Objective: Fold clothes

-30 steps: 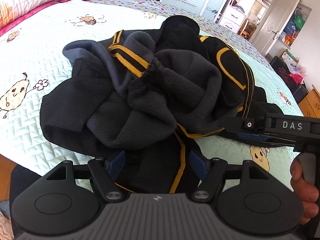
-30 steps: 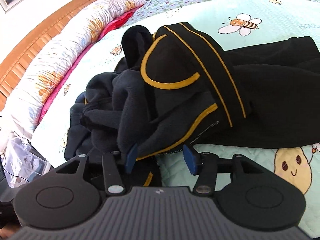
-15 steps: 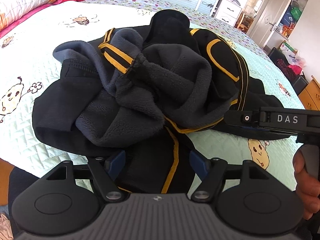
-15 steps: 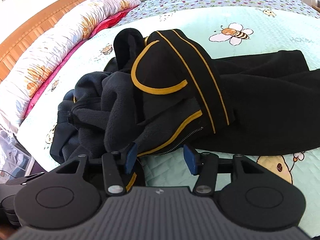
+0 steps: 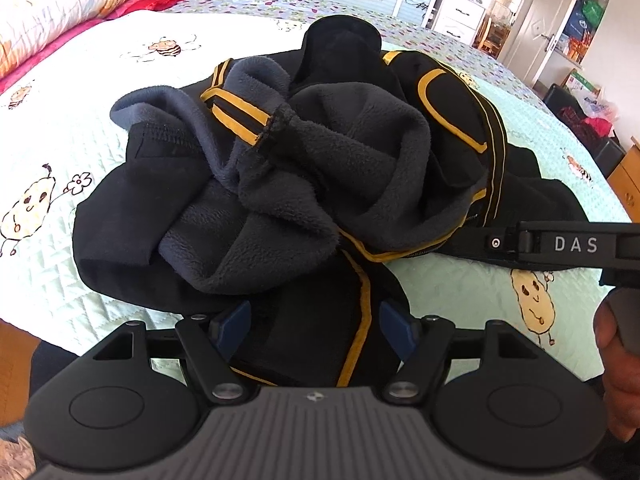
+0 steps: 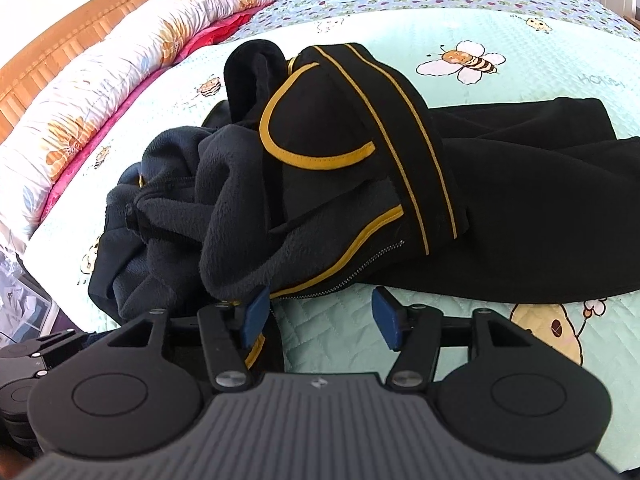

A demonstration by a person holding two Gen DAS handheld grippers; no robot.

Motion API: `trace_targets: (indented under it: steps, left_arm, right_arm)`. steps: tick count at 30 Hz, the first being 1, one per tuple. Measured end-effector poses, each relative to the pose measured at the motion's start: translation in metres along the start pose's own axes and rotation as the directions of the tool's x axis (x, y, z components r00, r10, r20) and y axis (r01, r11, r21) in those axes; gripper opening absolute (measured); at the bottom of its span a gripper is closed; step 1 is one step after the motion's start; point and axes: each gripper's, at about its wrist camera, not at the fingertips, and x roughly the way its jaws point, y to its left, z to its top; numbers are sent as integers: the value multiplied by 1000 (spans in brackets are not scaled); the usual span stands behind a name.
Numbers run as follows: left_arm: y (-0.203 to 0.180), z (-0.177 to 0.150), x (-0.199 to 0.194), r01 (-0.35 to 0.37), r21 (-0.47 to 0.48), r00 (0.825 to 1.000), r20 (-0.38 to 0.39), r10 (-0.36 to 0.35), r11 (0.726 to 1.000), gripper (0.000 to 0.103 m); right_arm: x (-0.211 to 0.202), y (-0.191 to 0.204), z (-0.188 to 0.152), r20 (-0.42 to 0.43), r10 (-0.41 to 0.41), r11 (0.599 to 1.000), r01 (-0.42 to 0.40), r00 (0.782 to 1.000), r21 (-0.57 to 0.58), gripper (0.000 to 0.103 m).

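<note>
A black garment [image 5: 304,184] with grey fleece lining and yellow piping lies crumpled on the pale green quilt [image 5: 52,240]. In the right wrist view the garment [image 6: 340,184] spreads out flat toward the right. My left gripper [image 5: 315,324] stands open at the near bed edge, with a black flap with a yellow stripe [image 5: 320,320] lying loose between its fingers. My right gripper [image 6: 320,316] is open and its jaws are opening; bare quilt shows between them, and the zip edge [image 6: 340,276] lies just beyond its left pad. In the left wrist view my right gripper [image 5: 492,243] reaches in from the right, touching the garment's hem.
Flowered pillows [image 6: 100,92] and a wooden headboard [image 6: 48,60] run along the left. The bed's near edge [image 5: 40,328] drops off below the left gripper. White cabinets [image 5: 460,8] and a door [image 5: 548,28] stand beyond the bed. A hand [image 5: 618,360] holds the right gripper's handle.
The right gripper's pads stand slightly wider apart than before. Both views have shifted a little; the garment lies as it did.
</note>
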Motion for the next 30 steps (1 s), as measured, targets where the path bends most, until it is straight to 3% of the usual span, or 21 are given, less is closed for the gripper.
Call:
trace_targets:
  steps: [16, 30]
  left_arm:
    - [-3, 1, 17, -30, 23, 998, -57, 32, 999, 74]
    - [-18, 16, 25, -19, 76, 1000, -15, 21, 997, 74]
  right_arm:
    - [21, -8, -13, -89, -30, 999, 32, 996, 24, 62]
    - [17, 0, -14, -81, -59, 998, 58, 995, -13, 62]
